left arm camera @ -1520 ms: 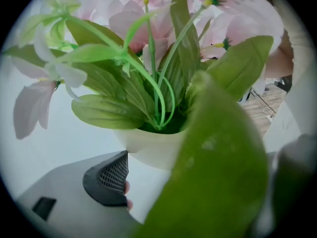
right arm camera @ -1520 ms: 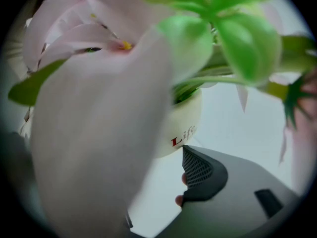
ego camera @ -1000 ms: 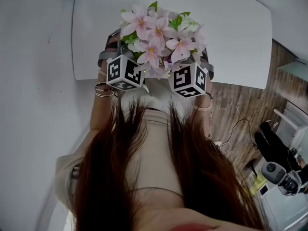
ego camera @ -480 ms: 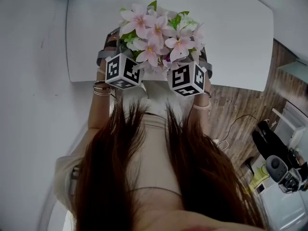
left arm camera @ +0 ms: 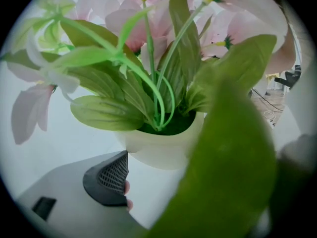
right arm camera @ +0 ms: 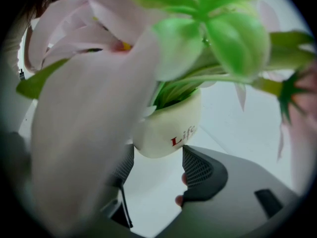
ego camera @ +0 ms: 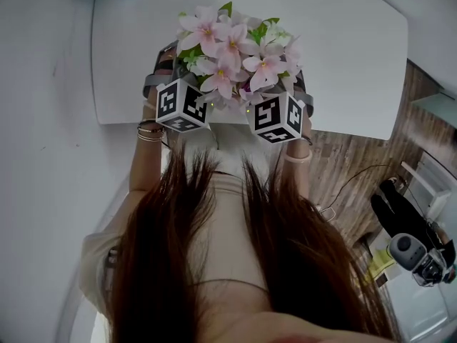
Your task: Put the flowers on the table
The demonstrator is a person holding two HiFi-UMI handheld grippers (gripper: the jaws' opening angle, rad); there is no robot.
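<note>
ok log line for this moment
right gripper: shut on flower pot | left gripper: one jaw touching it, other behind leaf | white table: below

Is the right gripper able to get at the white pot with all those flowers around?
Probably yes. The right gripper has its jaws on both sides of the pot, low down, touching it. The flowers hang higher up and block only the view.
</note>
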